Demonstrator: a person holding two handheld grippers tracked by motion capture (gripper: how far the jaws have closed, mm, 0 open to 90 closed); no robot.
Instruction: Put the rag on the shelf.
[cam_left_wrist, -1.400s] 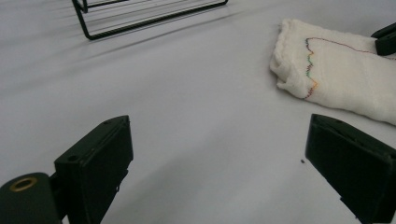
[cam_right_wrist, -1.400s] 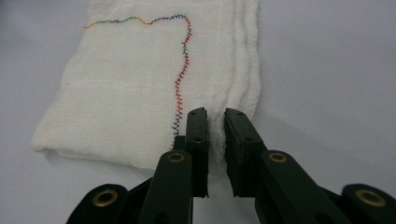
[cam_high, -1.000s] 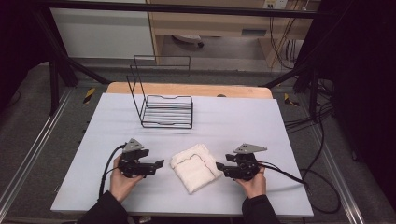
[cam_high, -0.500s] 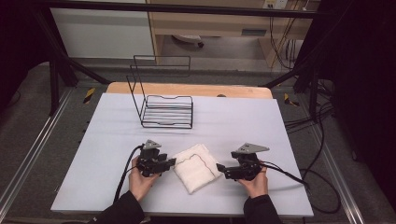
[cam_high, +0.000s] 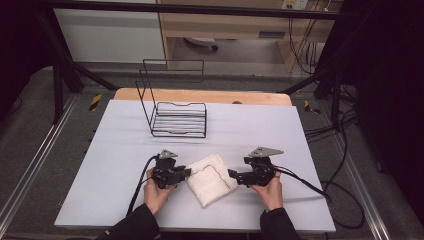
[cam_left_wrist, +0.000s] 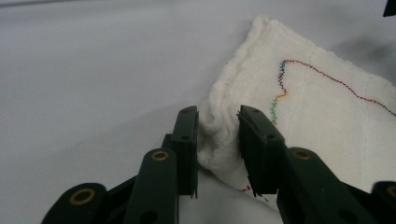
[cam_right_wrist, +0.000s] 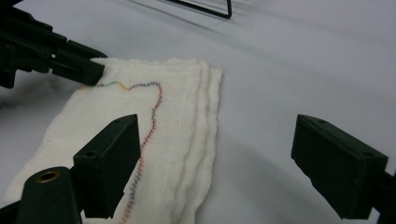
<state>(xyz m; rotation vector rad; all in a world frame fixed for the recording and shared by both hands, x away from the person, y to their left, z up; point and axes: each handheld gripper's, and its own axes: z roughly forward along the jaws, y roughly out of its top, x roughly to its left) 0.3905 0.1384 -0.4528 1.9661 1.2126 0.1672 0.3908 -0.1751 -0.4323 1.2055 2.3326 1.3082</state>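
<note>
Slippage is the chief risk: the left tongs (cam_left_wrist: 217, 154) have just been closing on a bunched corner of the folded white cloth (cam_high: 211, 179), which lies on the counter (cam_high: 110, 160) between both hands, and a shallow pinch may catch only the top layer. Right tongs (cam_right_wrist: 217, 170) gape wide beside the cloth's far edge, holding nothing, so a lift now would likely unfold it.
</note>
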